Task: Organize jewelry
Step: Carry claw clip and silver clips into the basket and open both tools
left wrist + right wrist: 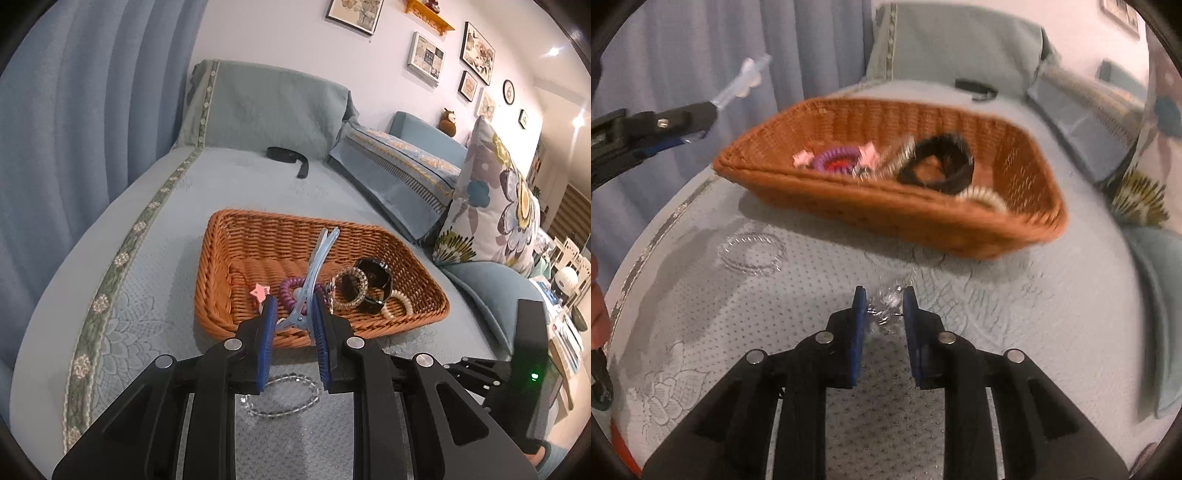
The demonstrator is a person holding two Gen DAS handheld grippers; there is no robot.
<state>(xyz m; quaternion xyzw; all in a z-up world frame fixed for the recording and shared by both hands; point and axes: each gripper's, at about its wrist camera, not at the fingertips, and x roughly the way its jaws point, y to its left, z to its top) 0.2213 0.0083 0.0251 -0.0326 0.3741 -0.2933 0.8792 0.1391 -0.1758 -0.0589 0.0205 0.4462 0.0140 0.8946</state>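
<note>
My left gripper (294,301) is shut on the hinge end of a pale blue duckbill hair clip (317,258), which sticks up over the near wall of the wicker basket (295,216). The right wrist view shows that gripper (701,114) and clip (738,88) at upper left. The basket (886,206) holds a purple coil tie (286,291), a pink star clip (260,291), a clear coil tie (351,288), a black ring-shaped piece (373,277) and a pearly bracelet (400,301). My right gripper (885,295) sits low on the bedspread, pads closed against a small clear-and-silver piece (886,310); the view is blurred.
A clear bead bracelet (295,376) (757,236) lies on the bedspread in front of the basket. A black strap (286,155) rests near the headboard. A floral cushion (498,206) stands at the right and a blue curtain (92,129) hangs at the left. A hand (596,314) shows at the left edge.
</note>
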